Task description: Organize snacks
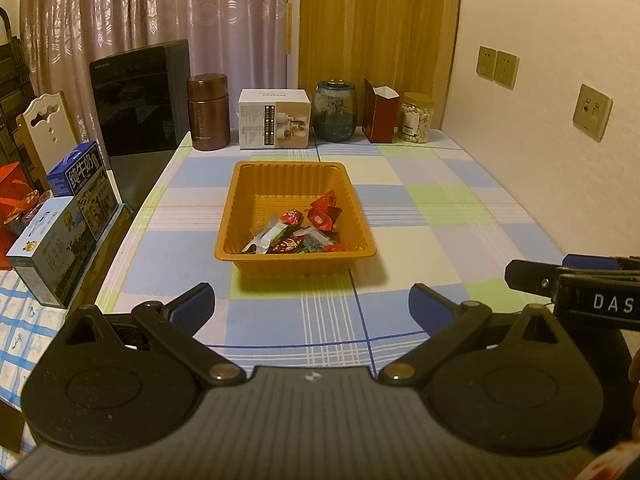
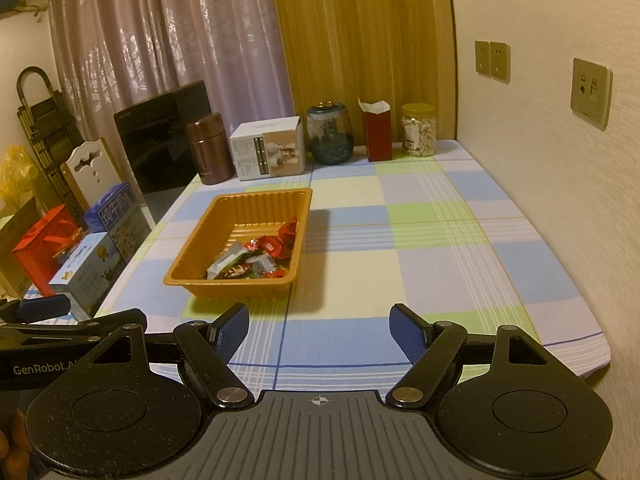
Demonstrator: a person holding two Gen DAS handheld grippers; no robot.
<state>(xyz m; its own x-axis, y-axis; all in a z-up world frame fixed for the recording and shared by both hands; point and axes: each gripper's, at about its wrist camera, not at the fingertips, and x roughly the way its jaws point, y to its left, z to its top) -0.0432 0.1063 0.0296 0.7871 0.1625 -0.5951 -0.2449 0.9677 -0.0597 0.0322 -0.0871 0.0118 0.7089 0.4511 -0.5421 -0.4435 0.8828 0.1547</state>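
- Your left gripper hangs above the near part of the checked tablecloth, its blue pads spread wide with nothing between them.
- Your right gripper is likewise spread apart and empty, held over the near edge of the same cloth.
- In the left wrist view, the right gripper's finger enters from the right edge; in the right wrist view, the left gripper's finger enters from the left edge. The two tools sit side by side, apart from each other.
- The orange tray rests flat on the cloth ahead of both grippers, well clear of the pads.
- The wrapped snacks lie inside the tray, gathered in its near right portion: red wrappers toward the back, a white packet and darker wrappers toward the front wall.
- Along the far edge of the table stand, left to right, a brown flask, a white box, a glass jar, an open red carton and a jar of nuts.
- Milk cartons stand off the table's left side.
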